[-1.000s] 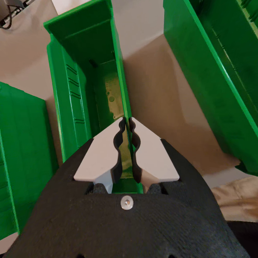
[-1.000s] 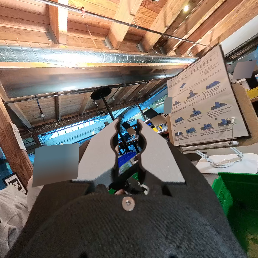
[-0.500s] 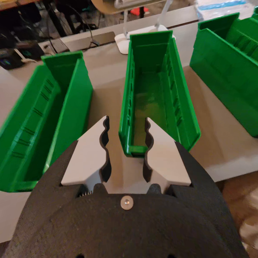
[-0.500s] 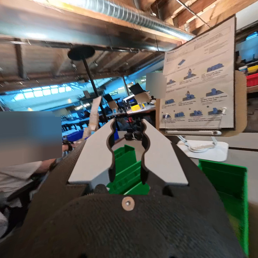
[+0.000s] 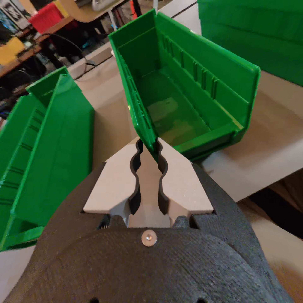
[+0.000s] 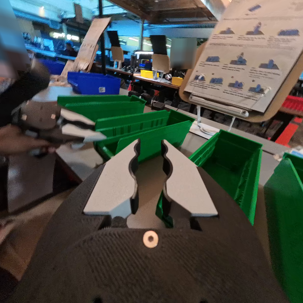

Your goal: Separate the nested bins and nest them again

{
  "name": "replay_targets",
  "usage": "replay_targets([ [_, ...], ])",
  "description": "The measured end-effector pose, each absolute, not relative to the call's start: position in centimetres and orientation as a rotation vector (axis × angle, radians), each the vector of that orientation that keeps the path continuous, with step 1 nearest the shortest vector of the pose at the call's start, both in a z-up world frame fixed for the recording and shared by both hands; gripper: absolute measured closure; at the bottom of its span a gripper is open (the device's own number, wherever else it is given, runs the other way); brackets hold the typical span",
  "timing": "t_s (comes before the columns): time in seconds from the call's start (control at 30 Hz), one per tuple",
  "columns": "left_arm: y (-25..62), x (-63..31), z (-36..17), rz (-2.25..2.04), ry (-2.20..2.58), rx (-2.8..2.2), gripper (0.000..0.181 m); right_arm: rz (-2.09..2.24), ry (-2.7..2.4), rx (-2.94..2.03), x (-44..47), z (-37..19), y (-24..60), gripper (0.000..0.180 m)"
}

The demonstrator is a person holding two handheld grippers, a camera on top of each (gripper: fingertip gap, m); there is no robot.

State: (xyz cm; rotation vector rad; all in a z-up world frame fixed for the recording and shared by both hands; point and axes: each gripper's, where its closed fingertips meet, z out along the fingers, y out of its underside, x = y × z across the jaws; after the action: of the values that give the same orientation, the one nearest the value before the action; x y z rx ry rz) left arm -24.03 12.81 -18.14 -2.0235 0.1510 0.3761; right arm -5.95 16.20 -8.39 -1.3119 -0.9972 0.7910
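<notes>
On the counter (image 5: 113, 105), the left tool (image 5: 148, 144) grips a tilted green bin (image 5: 180, 91) by its side wall; its ribbed floor carries a pale label. Right tool (image 6: 150, 142) gapes, holding nothing.

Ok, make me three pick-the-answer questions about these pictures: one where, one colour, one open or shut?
1. Where are the jaws of the left gripper?
A) on the side wall of the long green plastic bin
B) on the table
C) on paper
2. That bin's colour?
A) purple
B) green
C) white
3. The right gripper is:
A) shut on a bin
B) holding a cup
C) open, empty
Answers: 1 A, the wall sits between them; 2 B, green all over; 3 C, a gap, nothing in it.
</notes>
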Motion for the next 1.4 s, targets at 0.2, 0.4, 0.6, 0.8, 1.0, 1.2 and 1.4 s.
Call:
replay_targets([
  [0.2, 12.8, -23.3, -16.8, 0.396, 0.175, -1.971, 0.145, 0.839, -1.001, -1.222, -5.1, -7.5, 14.7, 0.160],
  [0.4, 10.5, -27.1, -10.1, 0.588, -0.050, -1.636, 0.122, 1.004, -0.991, -1.348, -6.3, -9.8, 14.4, 0.159],
  [0.6, 6.4, -34.2, -8.7, 0.772, -0.245, -1.553, 0.124, 0.977, -1.053, -1.344, -7.6, -10.9, 13.4, 0.161],
  [0.8, 7.0, -36.3, -16.2, 0.615, -0.322, -1.913, 0.169, 1.069, -1.070, -1.392, -8.6, -11.6, 12.8, 0.161],
  [1.0, 7.3, -34.1, -16.2, 0.593, -0.244, -1.915, 0.174, 1.121, -1.073, -1.395, -8.9, -11.5, 12.5, 0.162],
  [1.2, 7.9, -33.3, -16.1, 0.637, -0.154, -1.873, 0.174, 1.159, -1.137, -1.433, -9.8, -12.7, 11.5, 0.163],
  [1.4, 8.9, -33.6, -16.2, 0.675, -0.147, -1.865, 0.173, 1.185, -1.176, -1.461, -10.2, -13.5, 10.7, 0.163],
])
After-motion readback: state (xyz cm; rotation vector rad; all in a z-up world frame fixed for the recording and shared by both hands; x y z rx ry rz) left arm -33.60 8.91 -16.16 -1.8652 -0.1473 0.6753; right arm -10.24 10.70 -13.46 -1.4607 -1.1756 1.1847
